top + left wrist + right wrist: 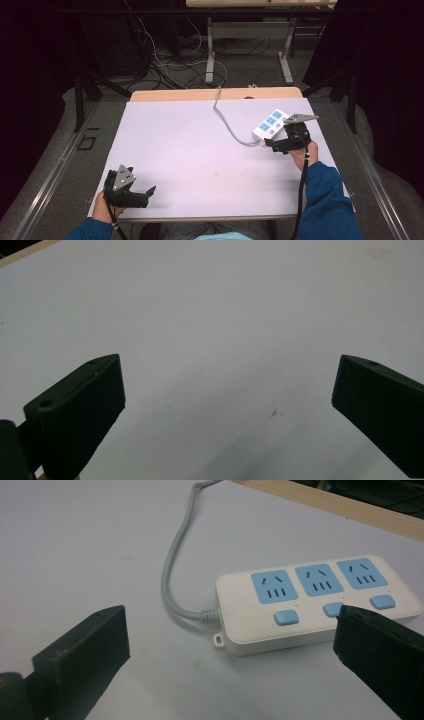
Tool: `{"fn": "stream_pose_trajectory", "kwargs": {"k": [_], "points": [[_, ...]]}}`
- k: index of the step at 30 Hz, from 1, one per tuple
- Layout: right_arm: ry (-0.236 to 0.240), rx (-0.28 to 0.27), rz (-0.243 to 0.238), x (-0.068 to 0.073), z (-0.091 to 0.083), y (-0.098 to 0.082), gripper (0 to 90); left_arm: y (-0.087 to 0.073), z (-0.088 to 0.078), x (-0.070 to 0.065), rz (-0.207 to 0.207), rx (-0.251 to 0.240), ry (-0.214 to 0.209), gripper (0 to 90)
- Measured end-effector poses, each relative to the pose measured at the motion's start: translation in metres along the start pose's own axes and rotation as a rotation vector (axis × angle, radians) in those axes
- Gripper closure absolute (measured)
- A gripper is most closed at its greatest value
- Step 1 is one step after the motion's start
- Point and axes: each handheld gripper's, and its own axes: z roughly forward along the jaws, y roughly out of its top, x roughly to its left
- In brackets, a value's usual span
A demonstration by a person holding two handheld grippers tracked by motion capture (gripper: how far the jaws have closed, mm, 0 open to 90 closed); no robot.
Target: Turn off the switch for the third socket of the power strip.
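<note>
The right hand-held gripper [274, 145] hangs just beside the near end of the white power strip [269, 124], jaws spread wide and empty, likely lined up to take it. The left hand-held gripper [145, 192], also wide and empty, waits well apart over bare counter [190, 150]. The strip lies flat at the counter's far right, sockets up, long axis diagonal, its grey cord [227, 122] leaving the near-left end toward the far edge.

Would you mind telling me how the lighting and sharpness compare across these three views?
High view: the table is evenly lit, the surroundings fall into darkness, the picture is slightly soft. Left gripper view: the left claw looks blurred up close over a pale surface. Right gripper view: the power strip is sharp and glare-free.
</note>
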Motion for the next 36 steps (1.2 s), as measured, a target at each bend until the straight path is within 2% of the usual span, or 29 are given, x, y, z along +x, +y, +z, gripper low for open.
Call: {"fn": "stream_pose_trajectory", "kwargs": {"k": [9,19,20,21,24,26,27,29,36], "points": [[0.027,0.001,-0.019,0.016,-0.008,-0.007,0.6,0.0,0.0,0.0,0.0,0.0,0.001,0.6],[0.058,-0.002,-0.07,0.037,-0.017,-0.015,0.5,0.0,0.0,-0.001,-0.013,-0.002,-0.007,0.6],[0.067,-0.007,-0.067,0.039,-0.018,-0.016,0.5,0.0,0.0,0.0,-0.002,-0.003,0.001,0.6],[0.069,-0.007,-0.069,0.041,-0.019,-0.016,0.5,0.0,0.0,-0.001,-0.014,-0.002,-0.007,0.6],[0.071,-0.011,-0.078,0.047,-0.022,-0.019,0.4,0.0,0.0,0.0,-0.003,-0.003,0.0,0.6],[0.078,-0.013,-0.088,0.05,-0.025,-0.02,0.5,0.0,0.0,-0.001,-0.011,-0.002,-0.006,0.6],[0.081,-0.017,-0.088,0.051,-0.026,-0.021,0.4,0.0,0.0,0.0,0.0,-0.003,0.003,0.6],[0.08,-0.02,-0.093,0.055,-0.028,-0.023,0.4,0.0,0.0,-0.001,-0.012,-0.007,-0.004,0.6],[0.098,-0.021,-0.115,0.065,-0.034,-0.029,0.4,0.0,0.0,-0.001,-0.001,-0.004,0.002,0.6]]}}
